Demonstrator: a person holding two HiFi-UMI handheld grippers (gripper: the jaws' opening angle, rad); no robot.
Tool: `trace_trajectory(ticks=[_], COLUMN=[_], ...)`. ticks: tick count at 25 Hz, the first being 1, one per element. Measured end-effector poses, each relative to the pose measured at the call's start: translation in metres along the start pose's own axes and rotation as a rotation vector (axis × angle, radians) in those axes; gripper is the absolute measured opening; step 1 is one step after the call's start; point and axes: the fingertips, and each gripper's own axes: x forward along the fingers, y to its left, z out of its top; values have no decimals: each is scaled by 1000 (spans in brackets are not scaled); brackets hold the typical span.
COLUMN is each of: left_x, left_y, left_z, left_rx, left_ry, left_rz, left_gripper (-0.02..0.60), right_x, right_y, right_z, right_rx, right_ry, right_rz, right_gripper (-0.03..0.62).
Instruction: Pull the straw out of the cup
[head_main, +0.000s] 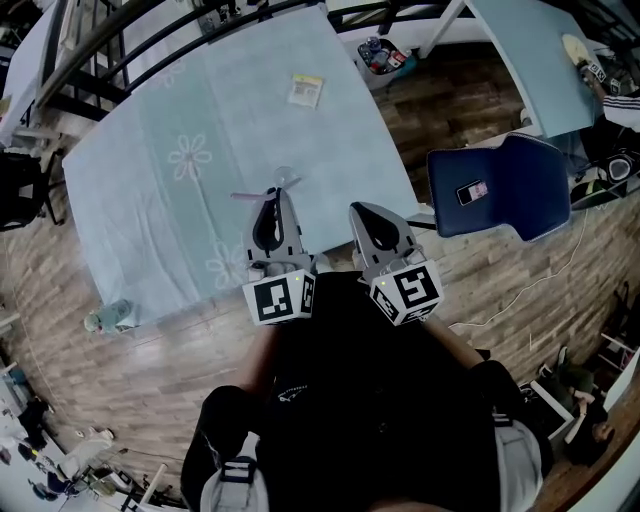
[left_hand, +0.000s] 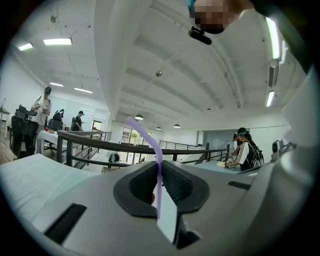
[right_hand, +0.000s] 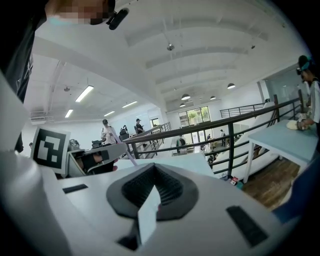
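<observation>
Clamping the purple straw (left_hand: 159, 156): left gripper (left_hand: 160, 170), jaws clenched on it, pads pressing both sides

- the left gripper view shows the straw standing upright through the jaws, with the bend just above the tips and the short end angled up-left
- its lower end shows in front of the jaw body, free, with nothing around it
- head view: left gripper (head_main: 275, 196) is over the near part of the table (head_main: 150, 160), and the straw (head_main: 247, 196) pokes out sideways to the left from its tip
- a clear cup (head_main: 286, 180) stands on the pale blue cloth just beyond that tip. It is faint in the picture. The straw is not in it, it sits beside it
- right gripper (right_hand: 152, 169): jaws clenched together, nothing between them
- right gripper (head_main: 363, 211) hangs near the table's near edge, beside the left one, not touching the cup or straw
- right gripper view also catches the left gripper off to its left, with the straw (right_hand: 131, 156) sticking out of its tip

Other things:
- small yellow packet (head_main: 306, 90) on the far part of the table, well apart from the cup
- blue chair (head_main: 510, 190) to the right of the table, with a small flat thing on its seat
</observation>
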Motion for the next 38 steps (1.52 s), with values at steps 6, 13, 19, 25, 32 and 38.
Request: trace_trajectory(ticks=[6, 13, 19, 25, 32, 38], left_x=[-11, -25, -39, -57, -78, -82], left_y=[-33, -69, -93, -114, -128, -136], left_z=[12, 22, 16, 18, 1, -2], left_rx=[-12, -11, 5, 2, -2, -6], left_ry=[-41, -85, -102, -173, -136, -141], left_rz=[7, 31, 83, 115, 158, 156], left_gripper=[38, 38, 38, 38, 38, 38], right_x=[-9, -28, -42, -58, -73, -79], right_y=[-13, -30, -39, -41, -47, -55], right_z=[4, 15, 16, 17, 12, 16], right_rx=[-8, -28, -58, -95, -115, -128], right_ry=[-17, -48, -62, -66, -66, -86], right_rz=[53, 108, 177, 240, 273, 263], right_gripper=[9, 9, 9, 9, 9, 9])
